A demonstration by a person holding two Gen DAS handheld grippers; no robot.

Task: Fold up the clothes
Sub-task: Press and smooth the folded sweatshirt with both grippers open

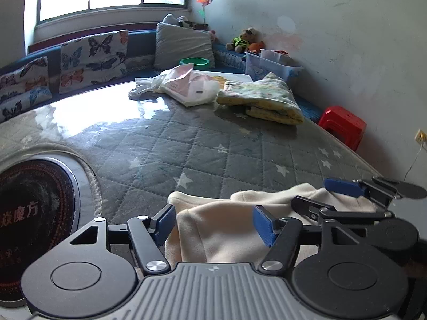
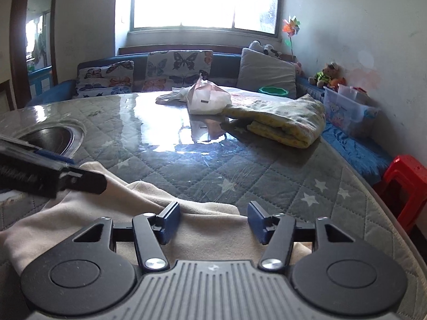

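On quilted table point(image 1: 213, 144), cream garment point(image 1: 221, 229), rumpled, partly folded, soft creases

The cream garment point(image 1: 226, 229) runs under the left gripper point(image 1: 216, 225), its near edge hidden behind the housing. The round burner point(image 1: 32, 221) at left is cut by the picture's edge, its lettering only partly readable. In the right wrist view the left gripper point(image 2: 48, 170) enters from the left edge, its body cropped. The window point(image 2: 205, 0) is blown out white. Small toys point(image 2: 327, 76) far right are too small to tell.
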